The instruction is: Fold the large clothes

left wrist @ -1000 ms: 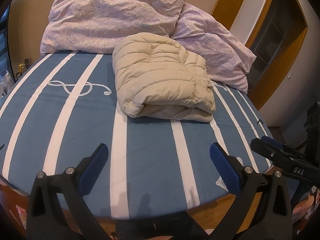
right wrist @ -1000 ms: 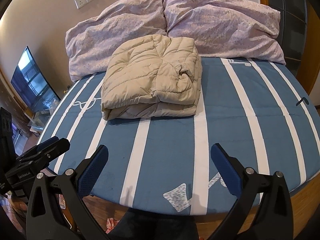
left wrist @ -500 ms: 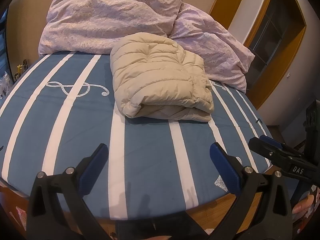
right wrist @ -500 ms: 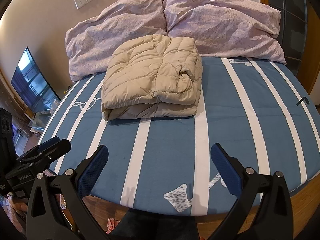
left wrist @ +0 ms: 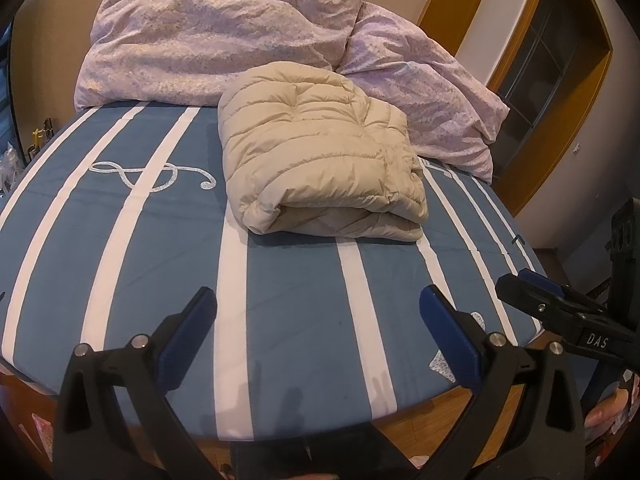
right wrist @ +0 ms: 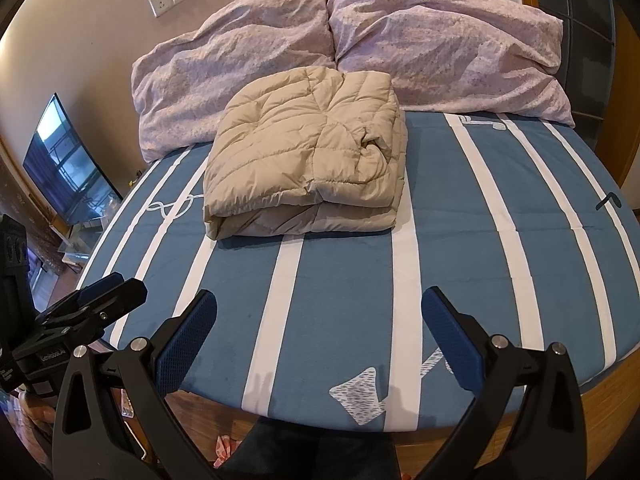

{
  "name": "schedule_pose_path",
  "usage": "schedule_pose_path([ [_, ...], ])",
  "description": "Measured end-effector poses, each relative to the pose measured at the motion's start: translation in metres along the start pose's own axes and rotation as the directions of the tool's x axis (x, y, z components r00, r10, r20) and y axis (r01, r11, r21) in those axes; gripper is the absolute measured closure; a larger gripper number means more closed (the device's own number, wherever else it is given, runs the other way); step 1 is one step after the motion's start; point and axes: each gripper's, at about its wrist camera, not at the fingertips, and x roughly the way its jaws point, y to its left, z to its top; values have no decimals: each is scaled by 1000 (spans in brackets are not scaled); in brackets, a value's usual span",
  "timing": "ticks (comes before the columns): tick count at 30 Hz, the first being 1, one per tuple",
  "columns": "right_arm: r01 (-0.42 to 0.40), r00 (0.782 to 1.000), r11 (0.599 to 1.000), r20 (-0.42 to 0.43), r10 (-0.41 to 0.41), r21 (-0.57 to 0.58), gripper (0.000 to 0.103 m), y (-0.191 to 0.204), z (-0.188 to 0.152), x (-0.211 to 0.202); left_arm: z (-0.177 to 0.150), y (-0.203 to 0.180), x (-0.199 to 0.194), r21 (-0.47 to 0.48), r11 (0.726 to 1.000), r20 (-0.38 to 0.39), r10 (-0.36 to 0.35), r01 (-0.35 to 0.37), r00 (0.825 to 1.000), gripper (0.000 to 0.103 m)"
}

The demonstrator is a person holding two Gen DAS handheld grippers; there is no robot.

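A beige quilted puffer jacket (left wrist: 320, 160) lies folded into a thick bundle on the blue white-striped bed (left wrist: 160, 248), near the pillows. It also shows in the right wrist view (right wrist: 308, 164). My left gripper (left wrist: 318, 312) is open and empty, held above the bed's near edge, well short of the jacket. My right gripper (right wrist: 320, 312) is open and empty too, at the near edge. Each gripper shows in the other's view: the right one at the right (left wrist: 560, 308), the left one at the left (right wrist: 88, 304).
Two lilac pillows (right wrist: 340, 40) lean on the wall behind the jacket. The bed has a wooden frame (right wrist: 608, 408). A TV screen (right wrist: 68, 160) stands left of the bed. A dark wood-framed cabinet (left wrist: 540, 80) stands to the right.
The left wrist view has shifted slightly, so the jacket sits a little further left and up. Both grippers stay open and the jacket has not moved.
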Motion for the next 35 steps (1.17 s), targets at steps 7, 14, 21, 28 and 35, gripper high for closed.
schedule_pose_path([
  [7, -1, 1000, 1000, -5, 1, 2, 1, -2, -1, 2, 0, -1, 0, -1, 1000, -1, 0, 0, 1000, 2],
  [14, -2, 1000, 1000, -5, 2, 3, 1, 0, -1, 3, 0, -1, 1, 2, 1000, 0, -2, 2, 1000, 2],
  [21, -1, 1000, 1000, -5, 1, 3, 1, 0, -1, 3, -1, -1, 2, 3, 1000, -1, -3, 3, 1000, 2],
  [28, -1, 1000, 1000, -6, 1, 5, 1, 0, -1, 4, -1, -1, 2, 4, 1000, -1, -2, 2, 1000, 2],
  [35, -2, 1000, 1000, -6, 2, 5, 1, 1, -2, 4, -1, 1, 4, 6, 1000, -6, -4, 4, 1000, 2],
])
